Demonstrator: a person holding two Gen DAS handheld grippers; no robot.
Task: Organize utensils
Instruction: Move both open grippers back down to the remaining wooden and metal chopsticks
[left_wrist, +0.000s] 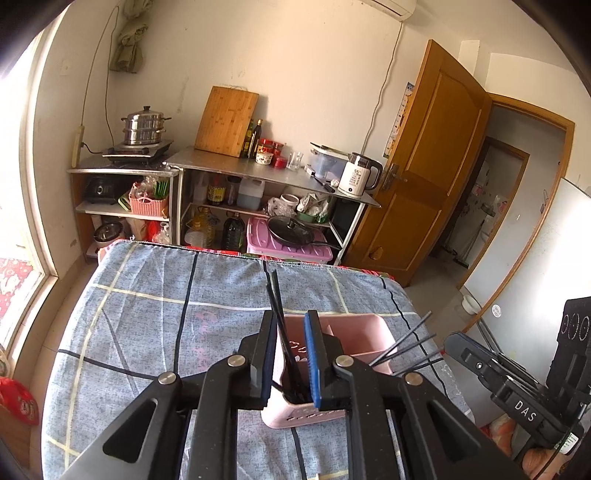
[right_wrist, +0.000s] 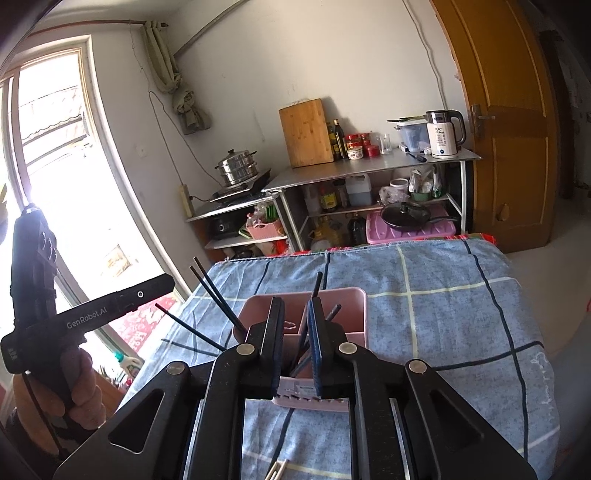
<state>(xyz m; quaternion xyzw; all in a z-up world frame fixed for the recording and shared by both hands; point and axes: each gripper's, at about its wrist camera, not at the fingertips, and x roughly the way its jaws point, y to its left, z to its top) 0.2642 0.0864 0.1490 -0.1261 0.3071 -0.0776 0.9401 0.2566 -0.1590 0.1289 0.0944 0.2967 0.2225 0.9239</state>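
Note:
A pink utensil holder with compartments stands on the blue checked tablecloth; it also shows in the right wrist view. Several black chopsticks lean out of it. My left gripper hovers over the holder, jaws a little apart, with a pair of black chopsticks between the pads; their lower ends reach into a compartment. My right gripper sits above the holder with jaws a little apart; a dark chopstick rises between them, and the grip is unclear.
A steel counter with cutting board, bottles and a white kettle stands behind the table. A wooden door is at the right. A metal utensil lies at the table's near edge. A window is at the left.

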